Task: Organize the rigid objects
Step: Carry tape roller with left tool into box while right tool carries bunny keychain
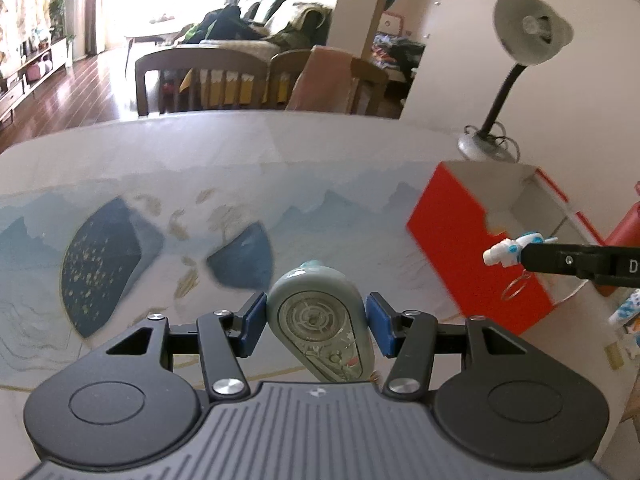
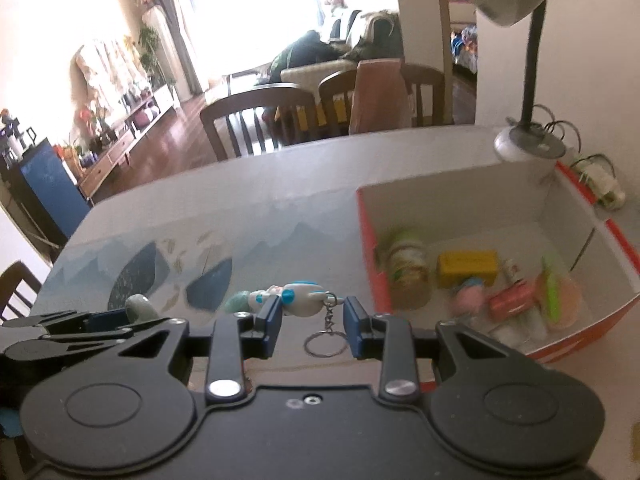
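While the left hand-held gripper [image 1: 316, 326] clamps a correction tape [image 1: 320, 320], the right [image 2: 310, 320] holds a keychain figure [image 2: 298, 296].

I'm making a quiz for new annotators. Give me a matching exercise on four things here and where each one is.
Things:
1. correction tape dispenser
2. figurine keychain
3. yellow block
4. desk lamp

Places:
A. inside the red box
B. between the left gripper pads
C. on the table behind the box
D. in the right gripper

Pairs: 1-B, 2-D, 3-A, 4-C

Wooden chairs [image 1: 200, 80], dark plank floor [image 1: 72, 92], sunlit window [image 2: 256, 12] behind.
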